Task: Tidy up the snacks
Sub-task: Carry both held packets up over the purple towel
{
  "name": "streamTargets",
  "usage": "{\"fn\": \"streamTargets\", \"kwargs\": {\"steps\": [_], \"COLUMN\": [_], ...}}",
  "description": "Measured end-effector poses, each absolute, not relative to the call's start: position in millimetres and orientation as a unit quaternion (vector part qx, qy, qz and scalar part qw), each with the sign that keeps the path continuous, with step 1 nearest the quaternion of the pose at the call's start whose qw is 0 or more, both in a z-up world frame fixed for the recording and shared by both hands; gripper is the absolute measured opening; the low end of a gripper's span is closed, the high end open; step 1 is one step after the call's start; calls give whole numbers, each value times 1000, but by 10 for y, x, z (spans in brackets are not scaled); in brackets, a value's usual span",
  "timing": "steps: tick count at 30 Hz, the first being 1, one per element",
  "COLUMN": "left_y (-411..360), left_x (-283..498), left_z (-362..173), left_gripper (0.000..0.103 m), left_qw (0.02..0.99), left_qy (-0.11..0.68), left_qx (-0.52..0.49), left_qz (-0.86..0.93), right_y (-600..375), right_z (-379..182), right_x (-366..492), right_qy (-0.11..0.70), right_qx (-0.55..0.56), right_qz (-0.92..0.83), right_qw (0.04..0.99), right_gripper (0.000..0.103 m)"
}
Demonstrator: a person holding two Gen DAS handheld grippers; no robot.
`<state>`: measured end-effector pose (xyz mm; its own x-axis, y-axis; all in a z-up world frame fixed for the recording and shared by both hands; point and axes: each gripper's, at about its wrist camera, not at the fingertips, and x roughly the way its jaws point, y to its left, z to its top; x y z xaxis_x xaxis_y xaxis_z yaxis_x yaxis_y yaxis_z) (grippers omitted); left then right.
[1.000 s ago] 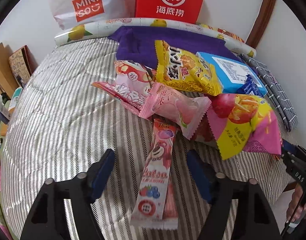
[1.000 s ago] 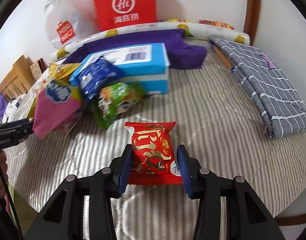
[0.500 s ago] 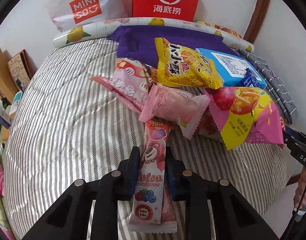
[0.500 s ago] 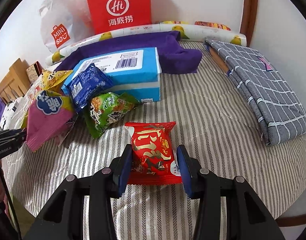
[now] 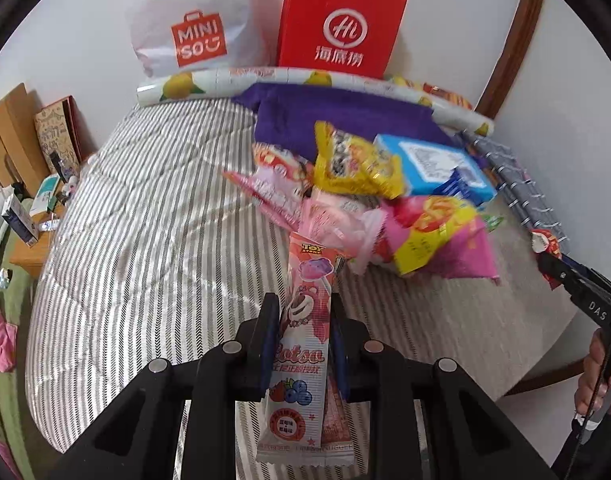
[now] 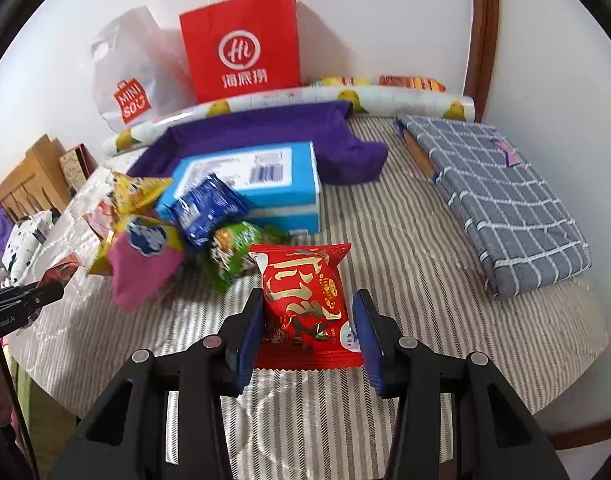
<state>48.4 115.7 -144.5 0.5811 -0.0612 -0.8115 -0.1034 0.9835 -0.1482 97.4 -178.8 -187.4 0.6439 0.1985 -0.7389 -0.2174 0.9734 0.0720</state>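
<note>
Snacks: lying in a loose heap (image 5: 369, 208) at mid-bed, two already being taken out of it. Nearest, pinching a long pink wafer packet (image 5: 301, 344) across its narrow middle with the left gripper (image 5: 301, 340), pads pressed tight, probably so the limp strip hangs without folding. Squeezing a puffy red packet (image 6: 307, 304) by its sides in the right gripper (image 6: 309, 336), jaws partly spread around it, likely to keep the contents uncrushed. Beyond, leaning against a blue box (image 6: 265, 184) on the striped quilt (image 5: 153, 240). Farthest, standing against the wall: a red paper bag (image 5: 339, 26) and a white plastic bag (image 5: 193, 28), possibly serving as destinations.
</note>
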Motion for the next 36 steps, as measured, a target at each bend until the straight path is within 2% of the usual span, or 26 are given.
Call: {"fn": "streamTargets", "kwargs": {"steps": [19,36], "left_y": [591,678], "left_x": [990,1956], "left_z": [-736,-504], "left_gripper": [23,23], "left_qw": [902,905], "left_qy": [421,417], "left_qx": [-87,-74], "left_qz": [-46,-40], "right_y": [-1765,-1520], "right_z": [-1180,-897], "right_x": [1064,2001], "right_qy": [360,334], "right_qx": [-14,-35], "right_qz": [132,127], "right_qw": [923,933], "right_gripper": [44,44]}}
